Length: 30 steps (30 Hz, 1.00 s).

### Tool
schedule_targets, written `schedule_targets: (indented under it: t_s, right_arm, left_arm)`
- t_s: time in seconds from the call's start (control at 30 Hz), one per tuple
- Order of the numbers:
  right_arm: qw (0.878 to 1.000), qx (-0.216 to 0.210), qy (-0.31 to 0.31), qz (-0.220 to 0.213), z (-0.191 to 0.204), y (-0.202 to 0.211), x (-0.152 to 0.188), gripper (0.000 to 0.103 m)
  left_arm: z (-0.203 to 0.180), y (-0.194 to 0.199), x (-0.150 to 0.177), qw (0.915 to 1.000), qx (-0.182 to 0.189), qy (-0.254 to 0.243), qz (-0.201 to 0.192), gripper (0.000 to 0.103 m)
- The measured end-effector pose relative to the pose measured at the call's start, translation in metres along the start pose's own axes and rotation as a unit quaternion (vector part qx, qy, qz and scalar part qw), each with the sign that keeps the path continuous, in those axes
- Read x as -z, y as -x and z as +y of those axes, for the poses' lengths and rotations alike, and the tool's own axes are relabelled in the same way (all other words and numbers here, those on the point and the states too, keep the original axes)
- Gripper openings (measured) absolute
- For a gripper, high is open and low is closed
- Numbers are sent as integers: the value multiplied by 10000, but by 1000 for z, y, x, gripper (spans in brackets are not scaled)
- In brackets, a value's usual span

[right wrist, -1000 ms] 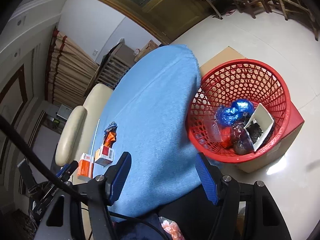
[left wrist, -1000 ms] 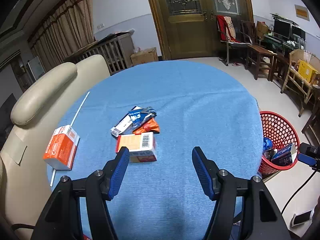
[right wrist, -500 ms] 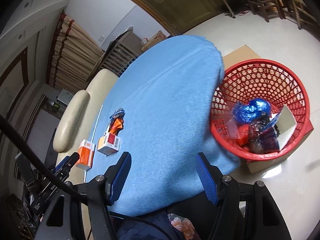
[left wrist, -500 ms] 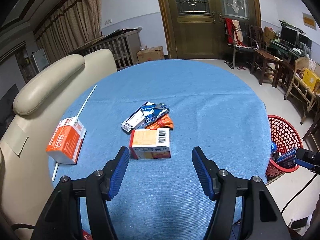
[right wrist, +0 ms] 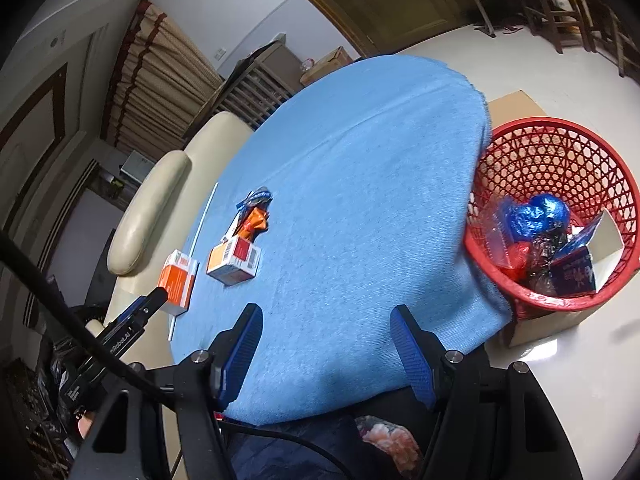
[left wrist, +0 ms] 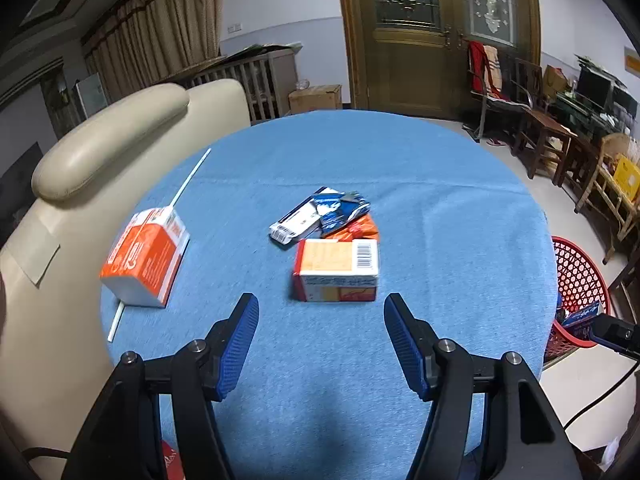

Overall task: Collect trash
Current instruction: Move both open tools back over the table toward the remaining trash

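Trash — a squat cardboard carton (left wrist: pixel 336 270) — lies just ahead of gaping, empty left tongs (left wrist: pixel 320 340); right tongs (right wrist: pixel 326 350) gape too.

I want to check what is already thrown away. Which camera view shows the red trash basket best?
The right wrist view shows the red trash basket best: its whole rim and the blue wrappers and box inside are visible. The left wrist view catches only a part of it at the right edge, beside the table.

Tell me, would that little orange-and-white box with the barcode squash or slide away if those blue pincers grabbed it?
The small box looks like thin card with crisp, undented corners, so it would probably hold its shape under a gentle squeeze. It lies flat on the blue tablecloth, so rolling or tipping seems unlikely. It is probably light; the left gripper, open wider than the box, might nudge it.
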State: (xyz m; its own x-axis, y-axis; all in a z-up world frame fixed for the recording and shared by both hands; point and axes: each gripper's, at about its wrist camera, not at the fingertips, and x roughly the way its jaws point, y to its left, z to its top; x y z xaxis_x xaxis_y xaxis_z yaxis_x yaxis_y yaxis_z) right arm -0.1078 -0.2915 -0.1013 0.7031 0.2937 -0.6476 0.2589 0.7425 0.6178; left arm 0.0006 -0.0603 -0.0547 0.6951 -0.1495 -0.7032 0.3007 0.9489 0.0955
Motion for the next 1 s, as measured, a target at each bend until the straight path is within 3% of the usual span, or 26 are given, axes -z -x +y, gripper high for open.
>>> schedule_targets:
  t_s: [0.53,1.0]
  right_arm:
    - [9978,49,485,458,37,-39,12,70]
    - [9817,-108,1832,515,121,-102,-13,70]
  left_arm:
    - [78,-27,34,9955,-418,745,418,66]
    - [116,-56,59,9892,-598,1047,839,66]
